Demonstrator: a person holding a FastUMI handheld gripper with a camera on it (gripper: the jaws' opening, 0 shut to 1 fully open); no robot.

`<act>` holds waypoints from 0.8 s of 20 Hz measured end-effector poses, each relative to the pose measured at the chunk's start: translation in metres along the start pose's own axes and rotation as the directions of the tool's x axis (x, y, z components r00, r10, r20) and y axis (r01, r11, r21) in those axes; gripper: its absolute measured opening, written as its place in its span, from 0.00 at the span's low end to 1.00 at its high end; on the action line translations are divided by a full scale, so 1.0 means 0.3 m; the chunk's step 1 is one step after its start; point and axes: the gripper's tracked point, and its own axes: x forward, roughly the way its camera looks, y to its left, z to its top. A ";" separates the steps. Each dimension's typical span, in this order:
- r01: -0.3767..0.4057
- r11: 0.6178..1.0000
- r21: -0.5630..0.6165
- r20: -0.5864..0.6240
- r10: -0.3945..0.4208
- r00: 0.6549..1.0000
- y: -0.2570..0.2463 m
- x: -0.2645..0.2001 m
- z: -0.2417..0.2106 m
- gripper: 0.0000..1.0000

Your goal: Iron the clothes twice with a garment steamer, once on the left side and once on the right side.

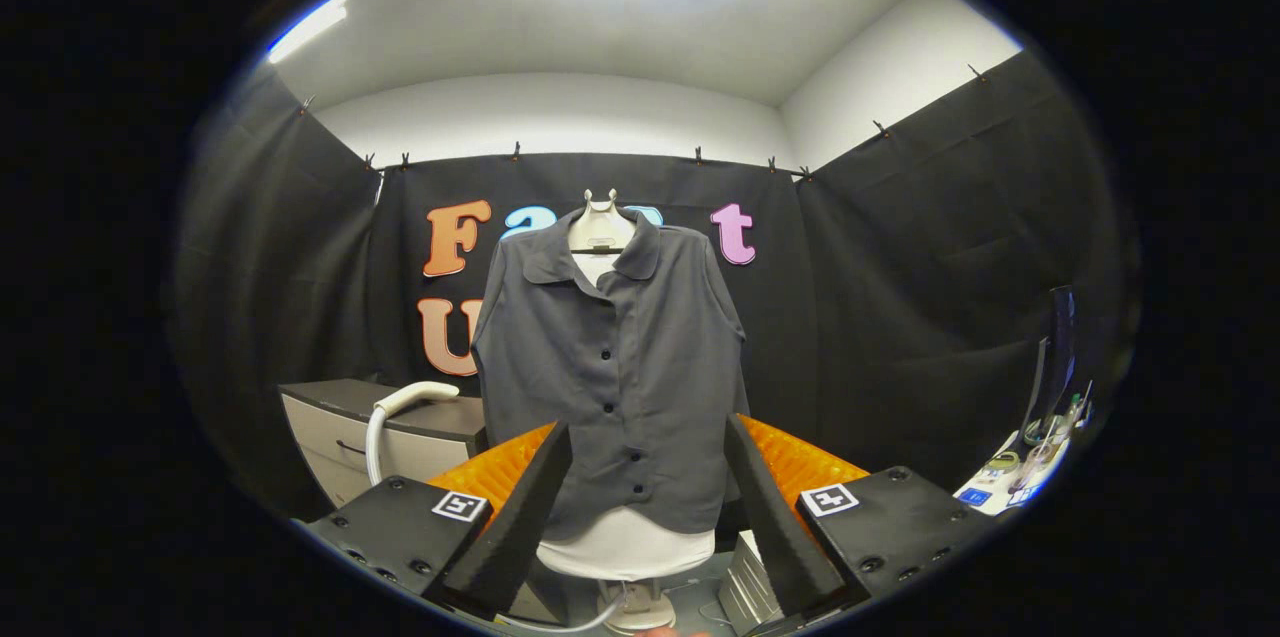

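Observation:
A dark grey buttoned shirt [615, 367] hangs on a white mannequin torso [627, 549] straight ahead, beyond my fingers. My gripper [645, 507] is open, with nothing between its fingers; the shirt's lower hem shows in the gap. The white steamer head with its hose [398, 412] rests on a cabinet to the left of the shirt, well ahead of the left finger. The mannequin's stand foot [640, 609] sits low between the fingers.
A grey-topped drawer cabinet [400, 442] stands left of the mannequin. A small ribbed box [748, 587] sits by the stand at the right finger. A table corner with small items and a dark screen [1040, 417] is far right.

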 end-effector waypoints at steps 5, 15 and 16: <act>-0.021 0.999 0.032 -0.002 0.021 1.000 0.041 -0.005 -0.016 0.98; -0.080 0.990 0.115 -0.078 0.089 0.993 0.256 0.131 -0.055 0.98; -0.107 0.987 0.118 -0.073 0.116 0.991 0.309 0.159 -0.038 0.98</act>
